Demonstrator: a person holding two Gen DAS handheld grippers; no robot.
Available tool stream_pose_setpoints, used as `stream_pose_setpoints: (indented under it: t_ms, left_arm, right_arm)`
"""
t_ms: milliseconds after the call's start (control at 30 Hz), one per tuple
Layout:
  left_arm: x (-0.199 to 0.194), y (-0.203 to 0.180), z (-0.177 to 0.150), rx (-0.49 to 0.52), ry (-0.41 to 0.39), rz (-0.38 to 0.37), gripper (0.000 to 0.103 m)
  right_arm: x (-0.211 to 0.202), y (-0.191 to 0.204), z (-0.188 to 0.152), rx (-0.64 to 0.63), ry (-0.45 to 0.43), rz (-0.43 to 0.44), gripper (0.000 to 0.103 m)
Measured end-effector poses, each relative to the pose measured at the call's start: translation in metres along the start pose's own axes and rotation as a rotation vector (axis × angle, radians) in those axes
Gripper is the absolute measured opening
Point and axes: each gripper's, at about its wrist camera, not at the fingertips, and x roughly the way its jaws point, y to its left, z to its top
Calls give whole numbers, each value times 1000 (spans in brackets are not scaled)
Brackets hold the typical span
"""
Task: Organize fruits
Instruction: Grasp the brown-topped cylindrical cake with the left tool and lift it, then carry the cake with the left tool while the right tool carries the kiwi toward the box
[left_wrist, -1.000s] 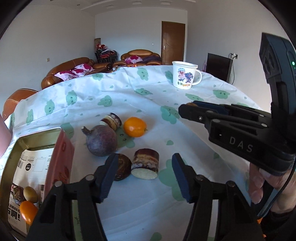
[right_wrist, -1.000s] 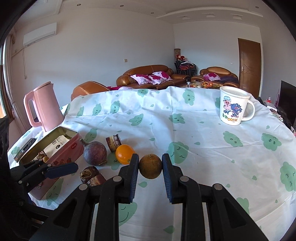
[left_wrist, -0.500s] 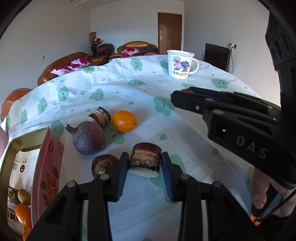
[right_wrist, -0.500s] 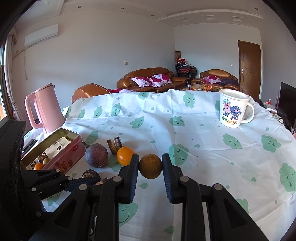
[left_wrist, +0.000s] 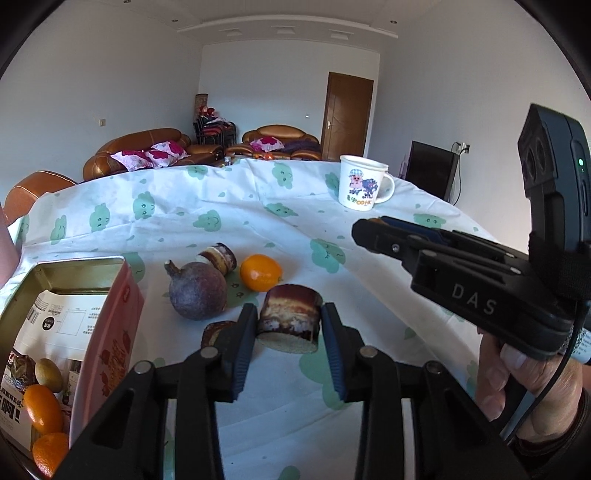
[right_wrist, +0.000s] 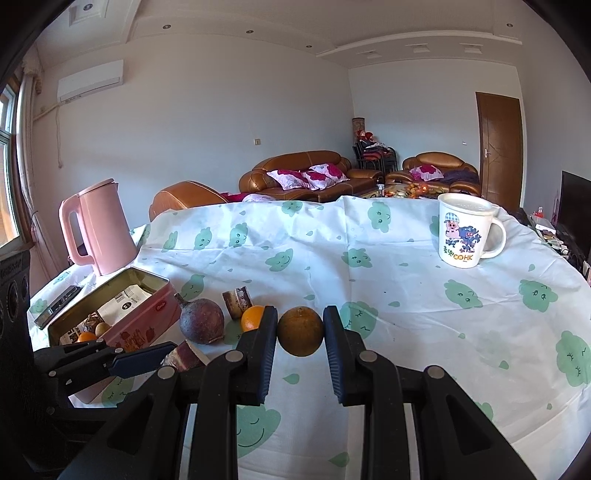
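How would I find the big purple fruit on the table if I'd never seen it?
Start at the pink tin on the cloud-print tablecloth. Just right of its open end sits the purple fruit, left of the small orange. It is the largest loose piece, round, dull purple, with a short stalk; its neighbours are bright orange or brown cut rolls.

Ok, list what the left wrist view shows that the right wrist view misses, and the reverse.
Left wrist only: the left gripper shut on a chocolate cake roll, and the hand holding the right gripper. Right wrist only: the right gripper shut on a brown round fruit, and a pink kettle. Both: the open tin, purple fruit, orange and mug.
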Motion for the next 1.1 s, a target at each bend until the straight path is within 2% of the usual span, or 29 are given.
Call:
stream_pose_setpoints:
  t_ms: [367, 667, 833, 1100]
  left_arm:
    - [-22, 0, 6, 2, -127, 29, 37]
    - [-29, 1, 8, 3, -170, 44, 37]
    - [-37, -2, 9, 32, -214, 77, 37]
    - [-40, -2, 8, 34, -232, 90, 37]
  right_arm:
    - [-9, 3, 0, -13, -47, 16, 27]
    - [-15, 4, -1, -21, -82, 28, 27]
    - [-18, 5, -1, -25, -100, 32, 27]
    - [-22, 7, -2, -38, -124, 34, 27]
